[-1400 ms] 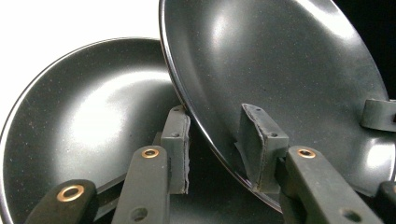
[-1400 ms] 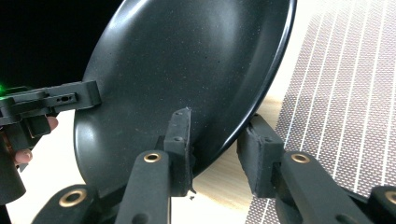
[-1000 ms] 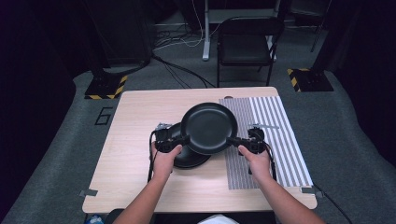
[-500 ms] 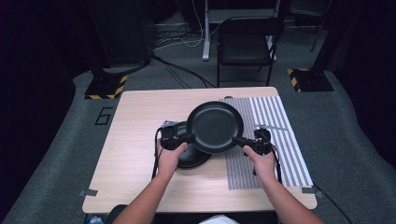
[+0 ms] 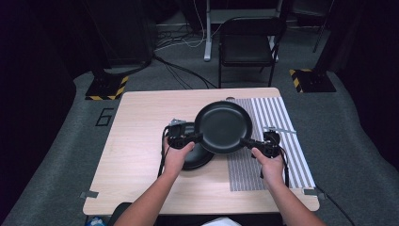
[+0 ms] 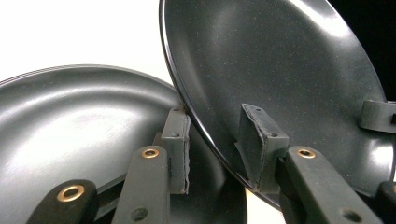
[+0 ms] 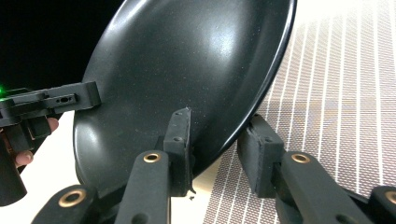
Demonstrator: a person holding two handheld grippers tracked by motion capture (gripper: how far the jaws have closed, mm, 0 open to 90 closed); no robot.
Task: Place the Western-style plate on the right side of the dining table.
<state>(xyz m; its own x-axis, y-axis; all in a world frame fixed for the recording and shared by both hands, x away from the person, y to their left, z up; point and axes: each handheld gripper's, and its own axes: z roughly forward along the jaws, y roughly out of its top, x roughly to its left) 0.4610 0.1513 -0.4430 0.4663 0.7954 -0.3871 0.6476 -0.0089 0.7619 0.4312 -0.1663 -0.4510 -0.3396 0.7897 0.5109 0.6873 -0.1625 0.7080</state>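
Above the bench: a black pan (image 5: 223, 126) was held raised and tilted between both claws.
Left claw (image 5: 181, 139): jaws clamped on the pan's left rim, one pad (image 6: 177, 154) outside and one inside (left gripper view).
Right claw (image 5: 267, 144): jaws clamped on the opposite rim, gripping it from the person's right.
Second pan (image 5: 196, 153): it lay flat on the bench (image 5: 136, 122), partly under the raised pan.
Striped mat (image 5: 275, 117): it covered the bench's right side, below the right claw.
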